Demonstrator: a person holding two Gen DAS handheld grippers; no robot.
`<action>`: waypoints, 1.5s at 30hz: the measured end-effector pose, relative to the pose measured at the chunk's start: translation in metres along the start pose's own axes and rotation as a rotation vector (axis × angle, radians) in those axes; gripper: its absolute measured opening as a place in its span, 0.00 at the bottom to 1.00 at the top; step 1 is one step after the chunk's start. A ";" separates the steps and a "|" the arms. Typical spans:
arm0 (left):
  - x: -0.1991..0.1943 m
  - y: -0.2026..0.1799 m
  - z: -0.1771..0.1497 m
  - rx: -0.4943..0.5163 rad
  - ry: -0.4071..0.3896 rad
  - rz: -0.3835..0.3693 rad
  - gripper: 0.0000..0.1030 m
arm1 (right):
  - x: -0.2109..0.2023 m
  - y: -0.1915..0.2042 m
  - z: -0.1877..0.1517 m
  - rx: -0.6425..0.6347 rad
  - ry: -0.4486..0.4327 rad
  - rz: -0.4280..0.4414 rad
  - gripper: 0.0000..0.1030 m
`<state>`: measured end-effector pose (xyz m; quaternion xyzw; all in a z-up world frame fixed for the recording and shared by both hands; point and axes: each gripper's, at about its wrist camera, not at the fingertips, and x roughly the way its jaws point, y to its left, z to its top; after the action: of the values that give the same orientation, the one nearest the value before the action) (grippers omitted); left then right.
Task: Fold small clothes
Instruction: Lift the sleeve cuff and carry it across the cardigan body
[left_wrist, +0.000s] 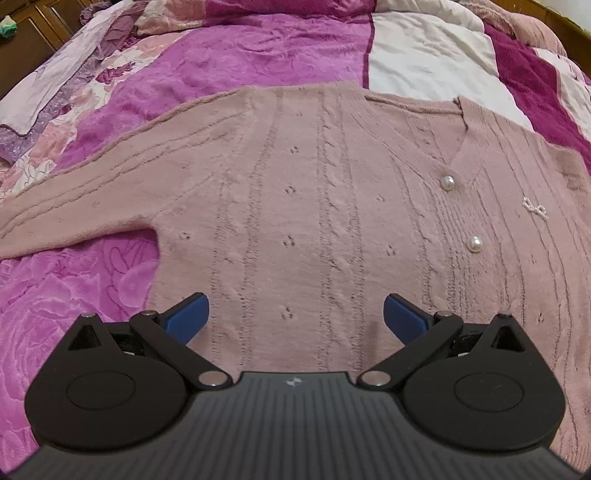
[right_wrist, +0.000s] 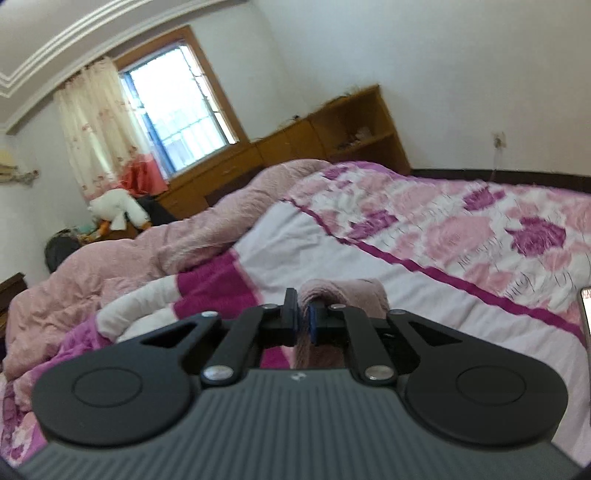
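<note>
Cardigan (left_wrist: 295, 192) lies flat on the bed (left_wrist: 229, 62), ready for folding; right claw (right_wrist: 303, 320) pinches a raised bit of its knit, left claw (left_wrist: 295, 314) hovers open above.

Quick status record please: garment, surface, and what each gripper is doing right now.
garment: pink knit cardigan with pearl buttons, spread flat, front up
surface: magenta blanket on bed
left gripper: open, above cardigan body, holding nothing
right gripper: shut on a pink knit fold, raised off the bed
fold progress: not yet folded in the left wrist view
</note>
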<state>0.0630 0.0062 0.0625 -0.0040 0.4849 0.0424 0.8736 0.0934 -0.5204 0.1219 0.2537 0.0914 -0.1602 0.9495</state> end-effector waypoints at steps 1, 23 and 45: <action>-0.001 0.003 0.000 -0.004 -0.003 -0.002 1.00 | -0.004 0.007 0.001 -0.017 0.001 0.015 0.08; -0.040 0.094 0.010 -0.064 -0.064 0.025 1.00 | -0.037 0.240 -0.102 -0.233 0.135 0.402 0.08; -0.023 0.146 0.000 -0.162 -0.061 0.020 1.00 | -0.015 0.327 -0.292 -0.365 0.601 0.534 0.12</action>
<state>0.0396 0.1496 0.0864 -0.0685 0.4528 0.0905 0.8844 0.1671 -0.0990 0.0242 0.1318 0.3216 0.1905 0.9181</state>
